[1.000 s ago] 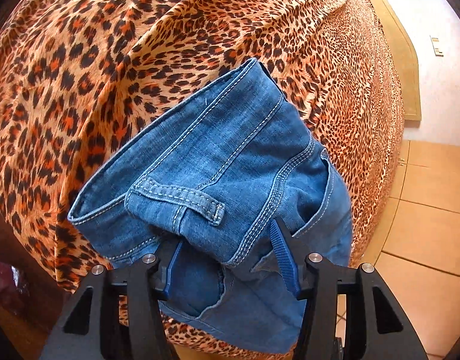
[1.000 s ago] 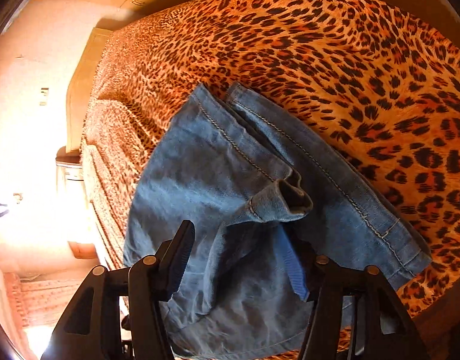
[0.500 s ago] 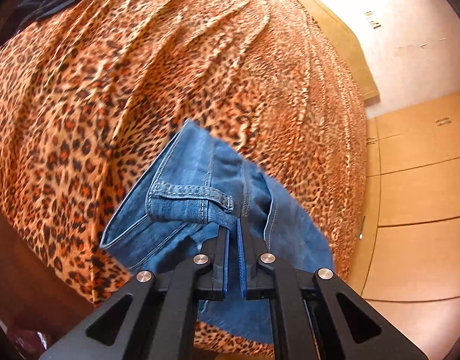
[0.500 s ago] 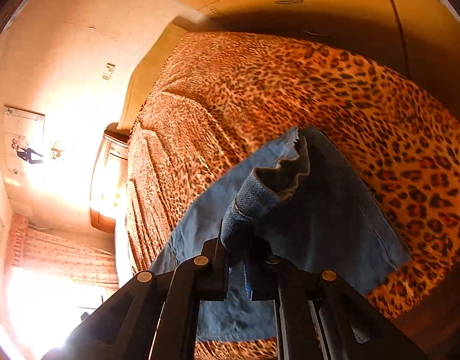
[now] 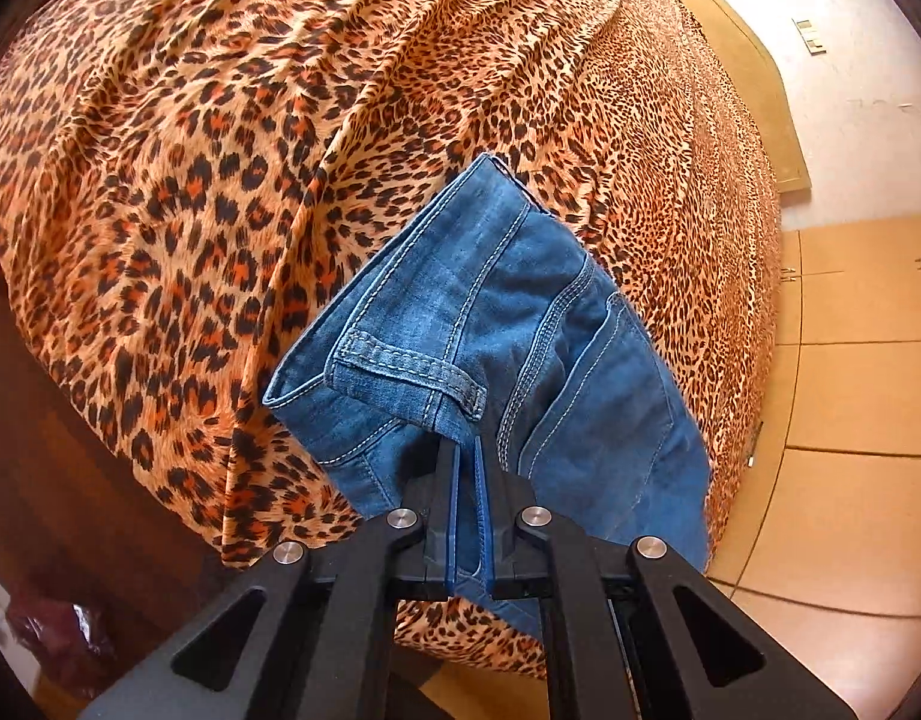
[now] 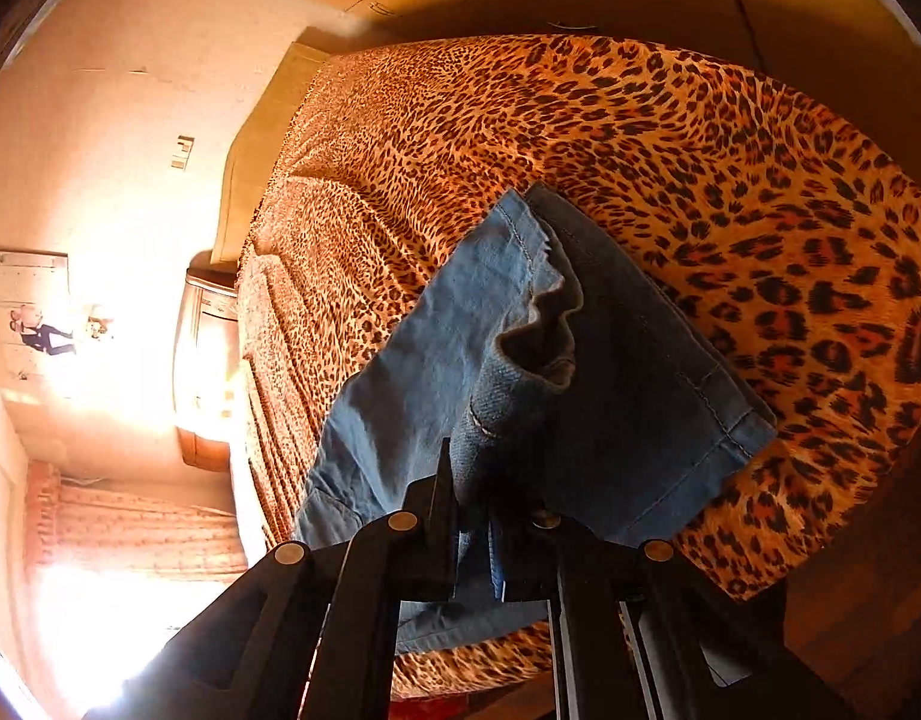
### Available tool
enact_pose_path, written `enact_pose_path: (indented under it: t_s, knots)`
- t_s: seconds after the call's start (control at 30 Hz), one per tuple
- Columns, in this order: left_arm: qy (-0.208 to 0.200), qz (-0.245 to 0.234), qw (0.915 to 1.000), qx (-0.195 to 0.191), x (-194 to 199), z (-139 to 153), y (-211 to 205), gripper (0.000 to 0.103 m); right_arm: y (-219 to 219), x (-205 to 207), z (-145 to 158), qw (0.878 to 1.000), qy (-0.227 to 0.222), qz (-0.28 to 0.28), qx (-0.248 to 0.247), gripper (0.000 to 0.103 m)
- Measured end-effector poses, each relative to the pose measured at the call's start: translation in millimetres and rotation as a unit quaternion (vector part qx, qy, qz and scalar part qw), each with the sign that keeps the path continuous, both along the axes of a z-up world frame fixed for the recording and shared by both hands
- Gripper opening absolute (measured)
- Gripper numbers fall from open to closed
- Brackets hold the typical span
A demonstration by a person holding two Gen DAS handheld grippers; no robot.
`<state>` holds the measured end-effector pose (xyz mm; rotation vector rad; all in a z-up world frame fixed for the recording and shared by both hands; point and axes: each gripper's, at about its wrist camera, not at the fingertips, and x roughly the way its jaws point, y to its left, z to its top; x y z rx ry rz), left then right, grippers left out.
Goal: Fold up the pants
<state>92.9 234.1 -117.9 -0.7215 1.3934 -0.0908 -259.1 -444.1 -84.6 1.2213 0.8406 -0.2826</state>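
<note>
Blue denim pants (image 5: 520, 324) lie on a bed with a leopard-print cover (image 5: 220, 150). In the left wrist view my left gripper (image 5: 467, 456) is shut on the waistband, just below a belt loop (image 5: 412, 369), and lifts that part off the cover. In the right wrist view my right gripper (image 6: 475, 462) is shut on a bunched fold at the hem end of the pants (image 6: 634, 396), with the frayed hem edge (image 6: 544, 324) standing up above the fingers. The rest of the pants lies on the cover (image 6: 700, 180).
The near edge of the bed drops to a dark wooden frame (image 5: 70, 480). A tiled floor (image 5: 850, 420) and a wooden headboard (image 5: 754, 78) lie to the right. In the right wrist view a bedside cabinet (image 6: 205, 360) stands by a brightly lit wall.
Both grippers were open around the denim one second ago and have shut on it. Both have then lifted and pulled back, so the pants look smaller and raised.
</note>
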Motion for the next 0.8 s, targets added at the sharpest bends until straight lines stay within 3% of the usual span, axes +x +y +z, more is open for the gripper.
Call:
enact_pose_path:
  t_s: [0.17,0.23,0.3,0.33,0.4,0.5,0.57,0.73,0.8]
  knots:
    - [0.053,0.009,0.9984,0.013,-17,-31,9,0.004,-2,-19,-40,0.998,0.059,-0.019,0.023,0.007]
    - [0.08,0.034,0.9955,-0.038,-25,-42,19,0.004,-1,-26,-58,0.996,0.082,-0.026,0.039,0.011]
    - [0.067,0.039,0.9949,-0.065,-28,-34,22,0.005,0,-27,-62,0.995,0.085,-0.03,0.045,0.012]
    - [0.059,0.035,0.9955,-0.066,-27,-31,20,0.008,0,-28,-61,0.995,0.084,-0.031,0.044,0.013]
    - [0.051,0.025,0.9962,-0.066,-23,-26,15,0.026,-1,-25,-62,0.995,0.083,-0.029,0.046,0.017]
    - [0.054,0.029,0.9965,-0.056,-14,-32,5,0.036,-3,-14,-63,0.995,0.082,-0.031,0.051,0.03]
    - [0.07,0.022,0.9956,-0.058,-10,-44,-5,0.036,-1,-7,-62,0.995,0.083,-0.03,0.054,0.038]
    - [0.072,0.007,0.9966,-0.04,11,-57,-26,0.033,4,8,-60,0.995,0.079,-0.036,0.047,0.041]
    - [0.056,-0.011,0.9982,-0.019,23,-53,-38,0.007,3,14,-61,0.996,0.078,-0.035,0.034,0.035]
